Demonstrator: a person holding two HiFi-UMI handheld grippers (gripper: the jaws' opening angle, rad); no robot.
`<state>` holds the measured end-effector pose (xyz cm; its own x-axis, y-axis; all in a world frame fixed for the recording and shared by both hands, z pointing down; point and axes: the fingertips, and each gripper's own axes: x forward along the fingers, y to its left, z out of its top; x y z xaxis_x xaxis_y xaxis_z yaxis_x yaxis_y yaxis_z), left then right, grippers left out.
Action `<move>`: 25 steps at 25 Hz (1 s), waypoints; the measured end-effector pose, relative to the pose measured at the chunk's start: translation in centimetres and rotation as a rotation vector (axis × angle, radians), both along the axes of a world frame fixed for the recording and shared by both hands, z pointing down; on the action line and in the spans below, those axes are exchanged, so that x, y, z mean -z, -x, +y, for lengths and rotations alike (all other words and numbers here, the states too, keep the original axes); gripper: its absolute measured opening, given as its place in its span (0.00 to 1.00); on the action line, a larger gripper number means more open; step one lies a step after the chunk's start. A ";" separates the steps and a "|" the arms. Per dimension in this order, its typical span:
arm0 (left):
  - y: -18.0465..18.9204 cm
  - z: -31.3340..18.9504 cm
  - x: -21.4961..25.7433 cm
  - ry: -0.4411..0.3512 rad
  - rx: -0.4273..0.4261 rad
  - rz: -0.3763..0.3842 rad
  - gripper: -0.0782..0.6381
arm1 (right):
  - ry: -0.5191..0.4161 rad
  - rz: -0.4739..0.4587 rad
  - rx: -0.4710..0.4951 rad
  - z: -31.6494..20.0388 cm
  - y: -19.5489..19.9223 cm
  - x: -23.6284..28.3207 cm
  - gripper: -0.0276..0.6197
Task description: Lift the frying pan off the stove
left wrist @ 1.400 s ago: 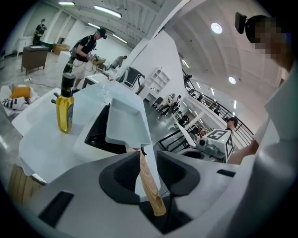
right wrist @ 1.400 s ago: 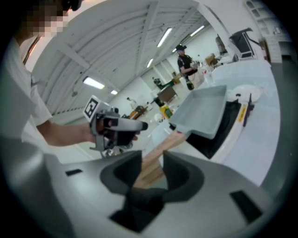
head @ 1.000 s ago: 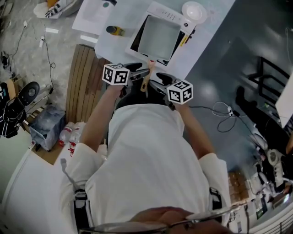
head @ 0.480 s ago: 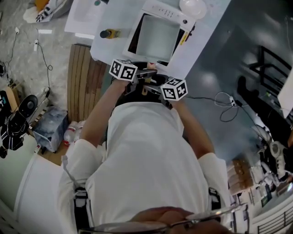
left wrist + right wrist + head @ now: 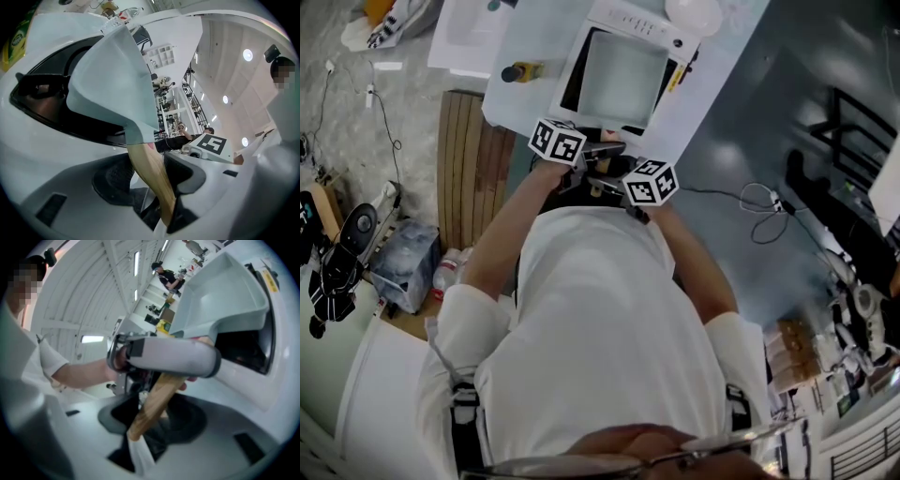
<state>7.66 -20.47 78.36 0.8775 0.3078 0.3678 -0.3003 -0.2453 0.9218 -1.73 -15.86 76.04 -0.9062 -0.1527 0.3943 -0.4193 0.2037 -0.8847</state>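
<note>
Forward to the stove [image 5: 637,17] edge came left gripper [image 5: 152,174] and right gripper [image 5: 154,417]. Their jaws have just closed onto the wooden handle [image 5: 140,157] of the square grey pan [image 5: 623,75].

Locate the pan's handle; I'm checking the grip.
The wooden handle juts from the frying pan, centre of the head view, between the jaws of the left gripper and right gripper, which have just been closing.

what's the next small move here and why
Probably raise the left claw and right claw together, keeping the frying pan level: both have just been closing with the wooden handle inside each, and the pan rests on the stove.
</note>
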 end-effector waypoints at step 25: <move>-0.8 2.5 5.4 -0.084 0.170 0.047 0.42 | -0.119 -0.024 0.164 4.1 -1.6 5.4 0.35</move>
